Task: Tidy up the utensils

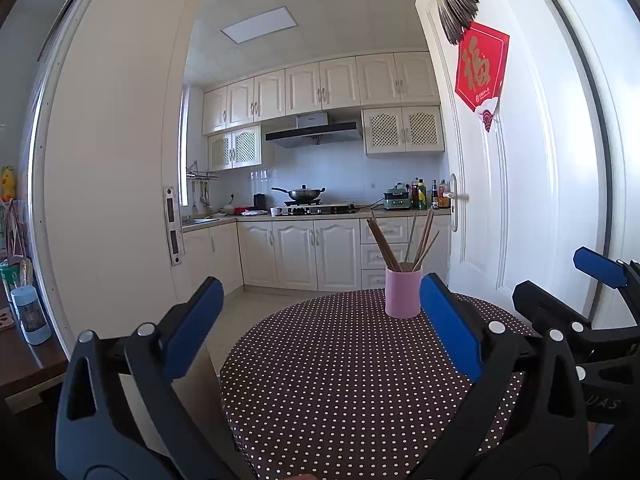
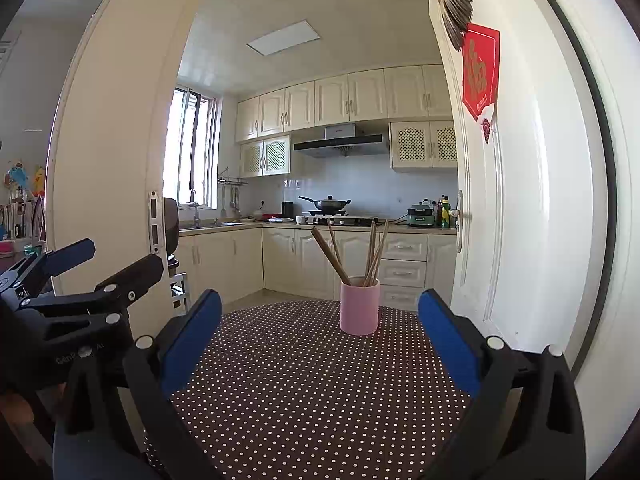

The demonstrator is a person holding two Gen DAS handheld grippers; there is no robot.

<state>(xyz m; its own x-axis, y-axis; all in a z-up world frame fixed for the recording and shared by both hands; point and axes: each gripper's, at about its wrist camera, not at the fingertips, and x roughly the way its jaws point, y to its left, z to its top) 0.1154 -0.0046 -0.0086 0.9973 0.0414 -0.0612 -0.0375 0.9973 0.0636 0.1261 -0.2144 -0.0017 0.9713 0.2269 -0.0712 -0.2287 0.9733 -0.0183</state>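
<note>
A pink cup (image 1: 403, 292) stands upright at the far side of a round table with a brown polka-dot cloth (image 1: 340, 364). It holds several wooden chopsticks (image 1: 386, 246) that lean outward. The cup also shows in the right wrist view (image 2: 359, 306), with its chopsticks (image 2: 332, 256). My left gripper (image 1: 320, 304) is open and empty, above the near part of the table, short of the cup. My right gripper (image 2: 320, 312) is open and empty, also short of the cup. Each gripper shows at the edge of the other's view: the right one (image 1: 560, 284) and the left one (image 2: 116, 258).
An open white door (image 1: 500, 160) with a red paper sign (image 1: 480, 68) stands just right of the table. A kitchen with cabinets and a wok (image 1: 304, 193) lies beyond. A wooden side table with a small blue bottle (image 1: 30, 314) is at the left.
</note>
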